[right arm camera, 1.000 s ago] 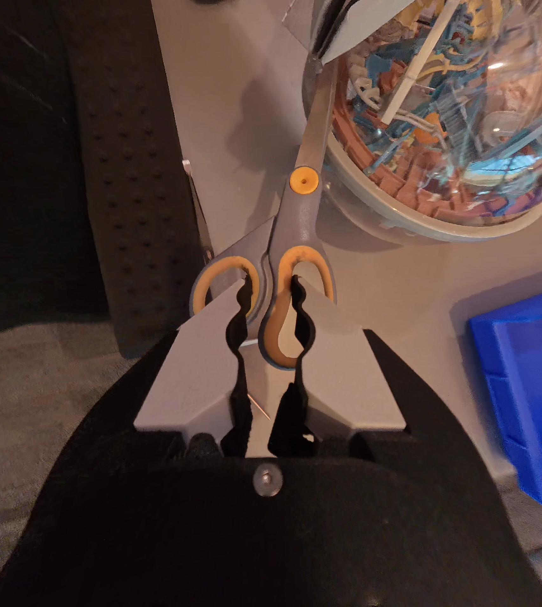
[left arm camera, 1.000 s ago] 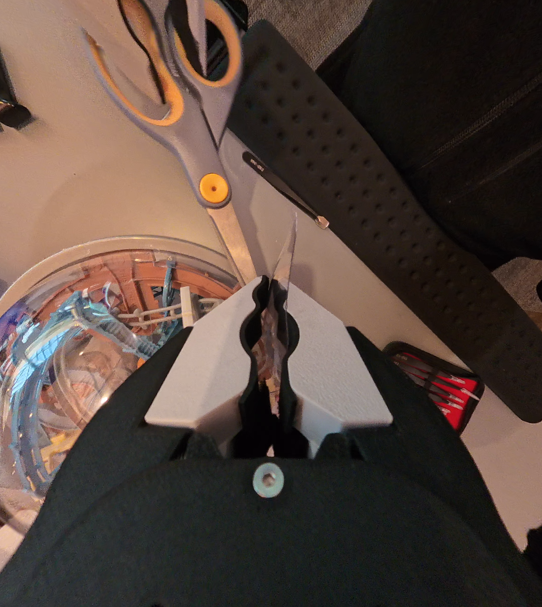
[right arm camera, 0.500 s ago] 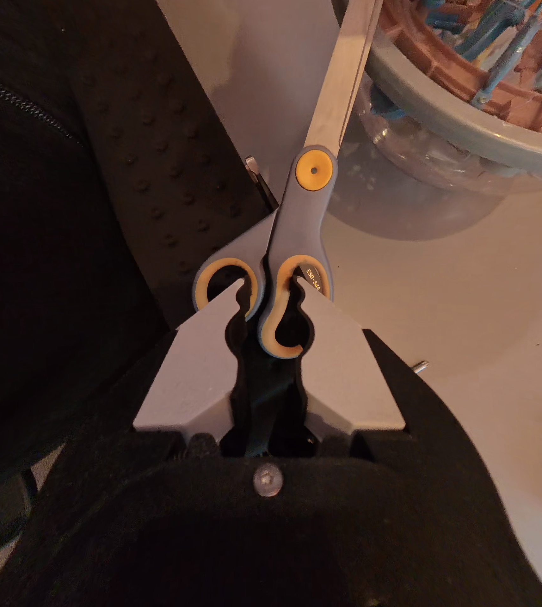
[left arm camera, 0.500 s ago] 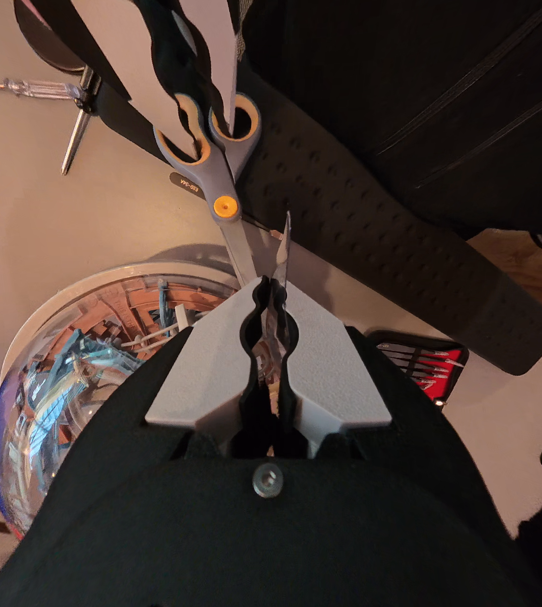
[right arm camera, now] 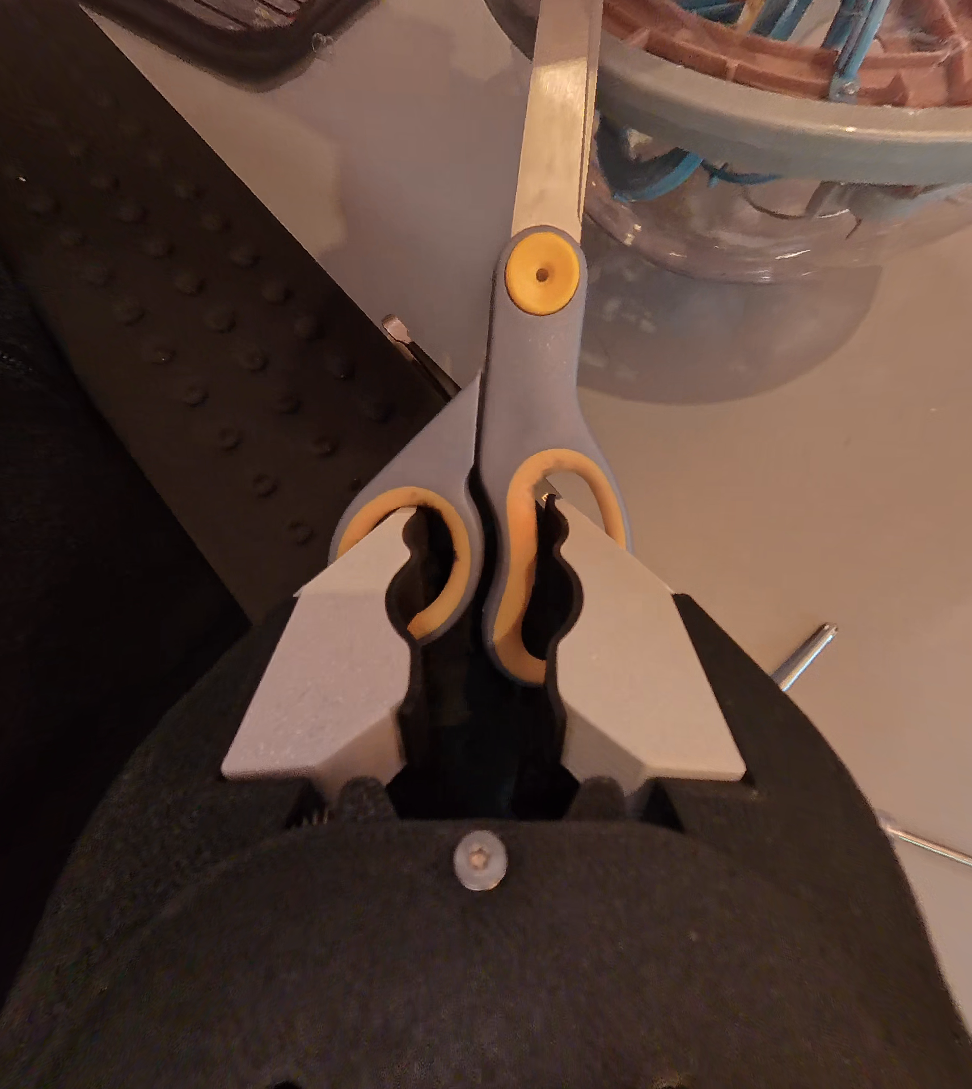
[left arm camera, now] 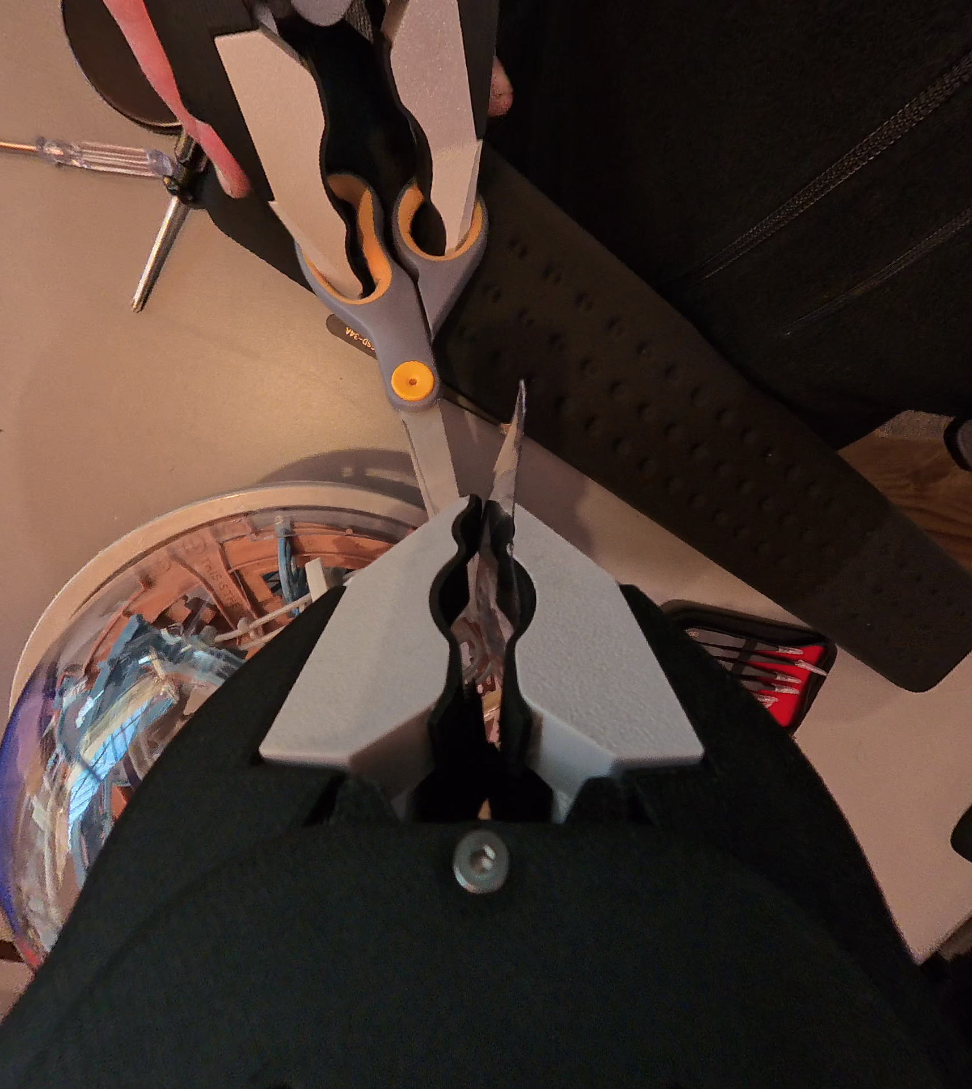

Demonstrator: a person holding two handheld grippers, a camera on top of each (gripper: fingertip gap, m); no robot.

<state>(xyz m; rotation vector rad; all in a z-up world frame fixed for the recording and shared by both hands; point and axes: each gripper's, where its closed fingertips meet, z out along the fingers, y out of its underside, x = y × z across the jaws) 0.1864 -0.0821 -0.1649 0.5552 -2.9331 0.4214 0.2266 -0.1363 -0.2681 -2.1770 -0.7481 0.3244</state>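
Observation:
My left gripper (left arm camera: pixel 486 507) is shut on a thin, clear, silvery strip (left arm camera: pixel 513 448) that sticks out past its tips. My right gripper (right arm camera: pixel 480 512) has its fingers through the handle loops of grey and orange scissors (right arm camera: pixel 536 365) and holds them closed. It also shows in the left wrist view (left arm camera: pixel 407 259), facing my left gripper. The scissors (left arm camera: pixel 413 383) point at my left gripper. Their blade lies just left of the strip, and its tip is hidden behind my left finger. A clear ball (left arm camera: pixel 148 619) with a coloured maze inside sits below the blades.
The ball (right arm camera: pixel 825 118) stands on a pale table (left arm camera: pixel 118 383). A black dotted wrist rest (left arm camera: pixel 678 442) runs along the table edge. A red case of tweezers (left arm camera: pixel 766 660) lies at the right. A clear-handled screwdriver (left arm camera: pixel 100 159) lies at the far left. A thin black tool (right arm camera: pixel 419 353) lies under the scissors. Across from one pair of fingers to the other is roughly 12 cm. My right gripper is the nearer one to the clear-handled screwdriver (left arm camera: pixel 100 159): about 12 cm, against 25 cm.
The scissor handles have come together and the scissors are closed. The right gripper has come fully into the left wrist view. The left gripper still holds the strip.

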